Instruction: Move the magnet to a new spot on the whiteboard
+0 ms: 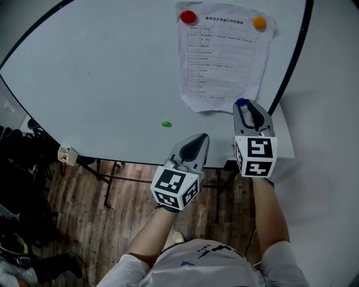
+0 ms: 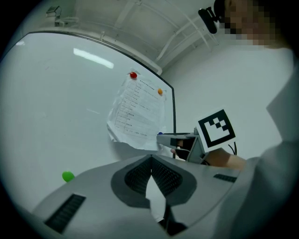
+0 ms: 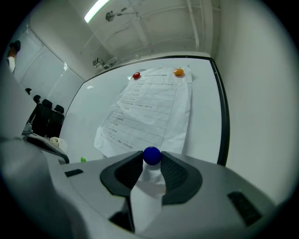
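Small round blue magnet (image 3: 152, 156) is pinched in the tips of the right claw (image 3: 152, 162), by the btm right corner of the sheet. Large white whiteboard (image 1: 101, 67) carries a crumpled printed paper sheet (image 1: 224, 56). Left claw (image 2: 152, 161) is pressed together w/ nothing in it, near the board's lower edge. Red round magnet (image 1: 188, 17) & orange round magnet (image 1: 259, 22) pin the sheet's top corners; small green magnet (image 1: 166, 124) sits apart, lower left

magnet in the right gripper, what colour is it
Blue. The magnet shows best in the right gripper view, pinched at the jaw tips.

Head looks down; all share whiteboard (image 1: 101, 73)
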Demonstrator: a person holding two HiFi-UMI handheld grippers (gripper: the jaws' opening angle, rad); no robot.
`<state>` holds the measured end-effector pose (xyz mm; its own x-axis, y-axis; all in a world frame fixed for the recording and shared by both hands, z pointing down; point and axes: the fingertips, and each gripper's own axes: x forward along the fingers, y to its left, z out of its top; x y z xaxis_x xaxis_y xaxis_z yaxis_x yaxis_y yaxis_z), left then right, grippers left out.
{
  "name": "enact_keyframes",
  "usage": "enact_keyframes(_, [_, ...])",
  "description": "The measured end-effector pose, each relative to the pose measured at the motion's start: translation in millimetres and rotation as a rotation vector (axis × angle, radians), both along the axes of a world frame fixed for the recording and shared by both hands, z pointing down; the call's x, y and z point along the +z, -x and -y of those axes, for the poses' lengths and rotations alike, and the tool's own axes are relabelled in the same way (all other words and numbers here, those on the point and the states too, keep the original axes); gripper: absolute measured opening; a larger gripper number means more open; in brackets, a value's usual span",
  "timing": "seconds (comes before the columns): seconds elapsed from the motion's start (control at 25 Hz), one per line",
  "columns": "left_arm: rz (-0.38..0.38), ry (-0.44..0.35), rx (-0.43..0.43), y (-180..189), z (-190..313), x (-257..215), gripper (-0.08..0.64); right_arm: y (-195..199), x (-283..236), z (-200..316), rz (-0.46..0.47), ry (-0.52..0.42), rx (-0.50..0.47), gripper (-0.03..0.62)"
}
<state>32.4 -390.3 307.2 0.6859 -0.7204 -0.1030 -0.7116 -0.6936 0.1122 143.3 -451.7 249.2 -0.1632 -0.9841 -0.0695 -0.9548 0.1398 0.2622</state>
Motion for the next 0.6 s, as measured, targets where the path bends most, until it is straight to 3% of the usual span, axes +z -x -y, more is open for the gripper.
enact_keyframes(0.16, [-0.040, 0.022, 0.039, -13.8, -7.4, 3.5, 0.009, -14.8, -3.0, -3.5, -0.030, 0.027, 0.043, 0.126])
enact_keyframes(0.28, [-0.017, 0.006, 0.021, 5.6, -1.3, -1.2, 0.009, -4.7, -7.0, 6.2, -0.022, 0.017, 0.053, 0.126])
enact_keyframes(0.6, [-0.013, 0.008, 0.024, 9.0, -4.0, 2.0, 0.009, -6.7, -9.4, 12.9, -0.014, 0.040, 0.088, 0.126])
